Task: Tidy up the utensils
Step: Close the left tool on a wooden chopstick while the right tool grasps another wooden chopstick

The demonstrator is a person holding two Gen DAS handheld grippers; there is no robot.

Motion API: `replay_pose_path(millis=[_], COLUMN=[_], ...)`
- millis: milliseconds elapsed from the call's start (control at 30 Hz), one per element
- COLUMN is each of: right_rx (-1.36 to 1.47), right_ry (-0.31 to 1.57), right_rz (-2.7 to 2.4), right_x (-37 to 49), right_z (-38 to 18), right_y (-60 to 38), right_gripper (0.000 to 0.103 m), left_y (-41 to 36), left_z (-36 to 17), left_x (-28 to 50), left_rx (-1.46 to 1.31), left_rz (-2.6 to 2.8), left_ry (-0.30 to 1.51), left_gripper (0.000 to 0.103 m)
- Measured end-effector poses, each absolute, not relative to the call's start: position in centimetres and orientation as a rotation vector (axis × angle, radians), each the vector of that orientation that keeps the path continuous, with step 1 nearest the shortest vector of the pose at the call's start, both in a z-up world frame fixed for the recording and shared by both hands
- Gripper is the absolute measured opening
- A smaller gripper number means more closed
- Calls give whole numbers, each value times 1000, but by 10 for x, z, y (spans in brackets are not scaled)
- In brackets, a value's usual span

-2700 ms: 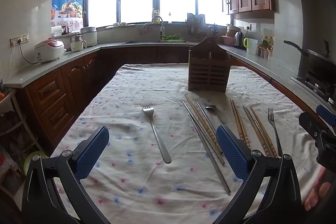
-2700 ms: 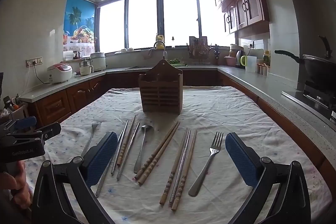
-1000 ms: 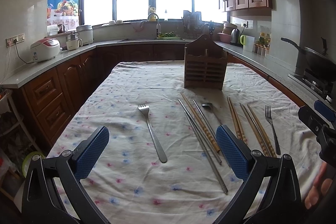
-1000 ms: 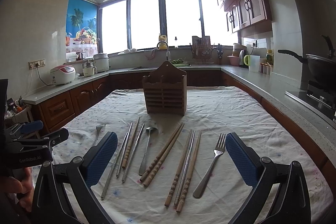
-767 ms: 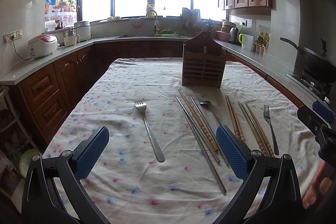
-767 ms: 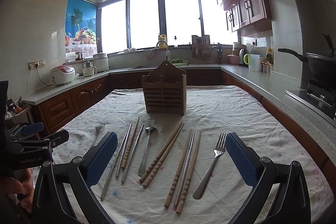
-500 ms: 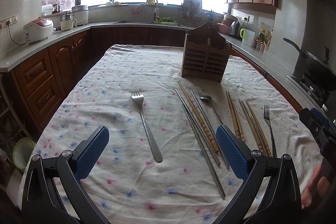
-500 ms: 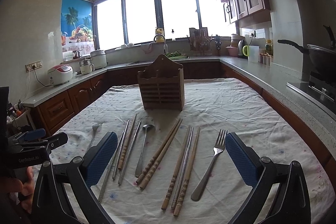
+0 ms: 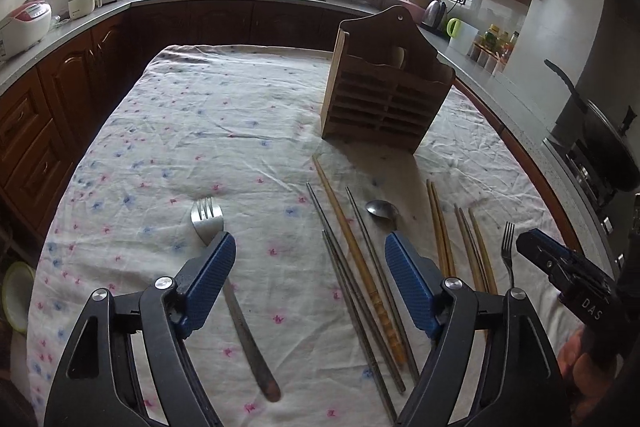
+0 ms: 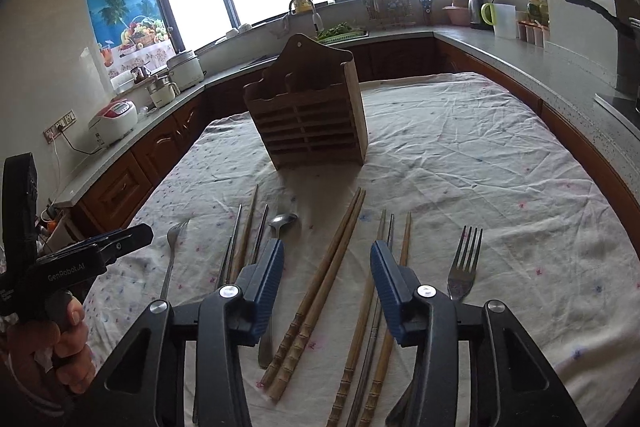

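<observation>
The left gripper (image 9: 308,267) hangs above the floral tablecloth (image 9: 208,131) with its blue pads (image 9: 208,277) apart; its jaws have just been closing, and nothing is pinched between them. Its left pad covers the neck of a steel fork (image 9: 207,215), whose handle runs on toward the camera beneath the gripper. The right gripper (image 10: 326,267) is narrower but also spread, its jaws likewise just closing, with a pair of bamboo chopsticks (image 10: 320,291) lying on the cloth in the gap, untouched by the pads as far as can be seen. Its left pad hides most of the handle of a spoon (image 10: 283,220), and its right pad overlaps a second group of chopsticks (image 10: 404,239). The near ends of these sticks are cut off by the gripper bodies and the lower edge of the view. Whether the darker sticks (image 9: 352,287) are metal is hard to tell. A second fork (image 10: 464,259) lies just right of the right gripper, its handle hidden behind the gripper body. A hand (image 10: 56,343) holding the other gripper shows at the left edge of the right wrist view. Beyond the row of utensils stands a slatted wooden utensil holder (image 10: 316,115), upright near the table's middle, with an arched back and a hanging hole; its inside is mostly hidden
</observation>
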State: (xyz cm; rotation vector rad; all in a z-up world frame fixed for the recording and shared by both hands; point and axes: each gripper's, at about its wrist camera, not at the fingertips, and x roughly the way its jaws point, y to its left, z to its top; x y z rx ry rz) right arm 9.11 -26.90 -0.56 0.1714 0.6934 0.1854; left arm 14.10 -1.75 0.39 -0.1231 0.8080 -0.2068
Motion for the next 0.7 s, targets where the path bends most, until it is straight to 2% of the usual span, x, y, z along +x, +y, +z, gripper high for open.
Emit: replay_pose_path(millis=[133,233,300,533,700], right_rx=[195,212,217,210,210], right_ry=[772,835,867,942,968], right_rz=[181,171,161,134,132], right_x=[121,142,152,182,195], right_z=[-18,-30,-37,-53,-59], right_y=[-270,-271,-273,-274,-274], right_gripper=[29,24,23,20,18], left_y=[-24,-31,-36,-49,-56], left_z=[-2,-10,-16,-33,-45], left_x=[175,201,215,249,273], left_rx=[-126,-115,-107,-93,-69], left_rz=[-236,-255,-266,-290,-292], left_ry=[861,908,938,1008,1051], left_gripper=[68,61,56,50,39])
